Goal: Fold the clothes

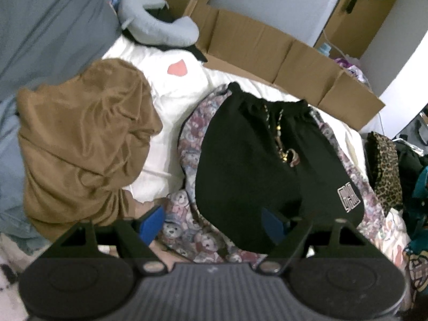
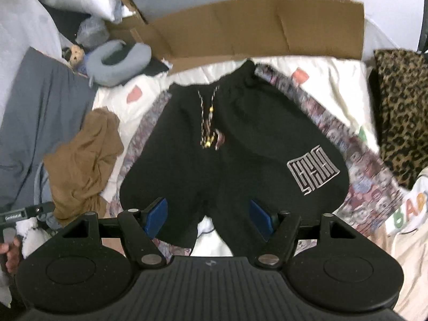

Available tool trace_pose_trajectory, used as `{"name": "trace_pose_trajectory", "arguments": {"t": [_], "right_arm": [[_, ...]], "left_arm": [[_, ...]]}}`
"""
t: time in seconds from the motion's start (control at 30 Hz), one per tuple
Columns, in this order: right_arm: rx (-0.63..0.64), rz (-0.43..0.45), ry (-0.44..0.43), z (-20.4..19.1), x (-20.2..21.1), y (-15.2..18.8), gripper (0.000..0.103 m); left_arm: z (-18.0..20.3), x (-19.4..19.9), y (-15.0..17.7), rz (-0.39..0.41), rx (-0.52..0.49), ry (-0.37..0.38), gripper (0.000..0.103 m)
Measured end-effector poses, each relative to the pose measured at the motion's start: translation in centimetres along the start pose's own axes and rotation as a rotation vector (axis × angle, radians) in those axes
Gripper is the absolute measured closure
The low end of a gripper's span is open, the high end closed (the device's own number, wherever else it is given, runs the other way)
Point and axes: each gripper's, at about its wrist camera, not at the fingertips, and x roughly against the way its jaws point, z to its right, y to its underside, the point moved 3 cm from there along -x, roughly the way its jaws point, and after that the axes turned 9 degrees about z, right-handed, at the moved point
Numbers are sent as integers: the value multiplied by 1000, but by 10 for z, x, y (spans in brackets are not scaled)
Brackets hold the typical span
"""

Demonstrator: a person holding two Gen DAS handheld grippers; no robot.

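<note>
Both wide and empty — left gripper [image 1: 214, 222] and right gripper [image 2: 208, 218] above black shorts [image 2: 227, 144] hem, brown garment [image 2: 85, 160] just beside — bare white bedding [image 2: 334, 91] past the shorts' far side.

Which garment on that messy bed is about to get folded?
Find the cardboard standing along the bed's far side. Before it, black shorts lie flat on a bear-print cloth. Only they carry a white maze-like logo and a dangling drawstring.

Both wrist cams downward, sharing black shorts [image 1: 248, 157]
</note>
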Motion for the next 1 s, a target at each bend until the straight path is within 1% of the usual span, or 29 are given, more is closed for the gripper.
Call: {"name": "trace_pose_trajectory", "arguments": {"t": [0.1,0.2,0.27,0.37,0.47,0.5,0.6,0.73,0.9,1.0], "right_arm": [[-5,-14,7,2,-19,13,30],[-50,-20,12,9,-35,20,30],[-72,-11,30,14,-43,21,30],[-96,-6,47,19,-55,27,30],[-114,0,56,25,-65,35,30],[-116,-2,68,27,-68,38,30],[-131,-5,102,35,-79,46,30],[-154,-14,100,36,-98,61,30],[-143,-66,70,25,-127,87,30],[-136,-100,68,19,-141,100,30]], "left_arm": [[-8,-19,8,-13,4,7,24],[-15,-38,16,-14,-19,2,24],[-19,-50,22,-17,-33,-12,24],[-24,-65,32,-24,-27,-9,24],[-26,-81,39,-14,-35,-14,24],[-27,-86,41,-14,-23,-6,24],[-33,-102,51,-32,-10,11,25],[-42,-114,68,-71,-19,4,27],[-56,-124,89,-136,-11,-12,30],[-62,-128,97,-157,9,-12,31]]}}
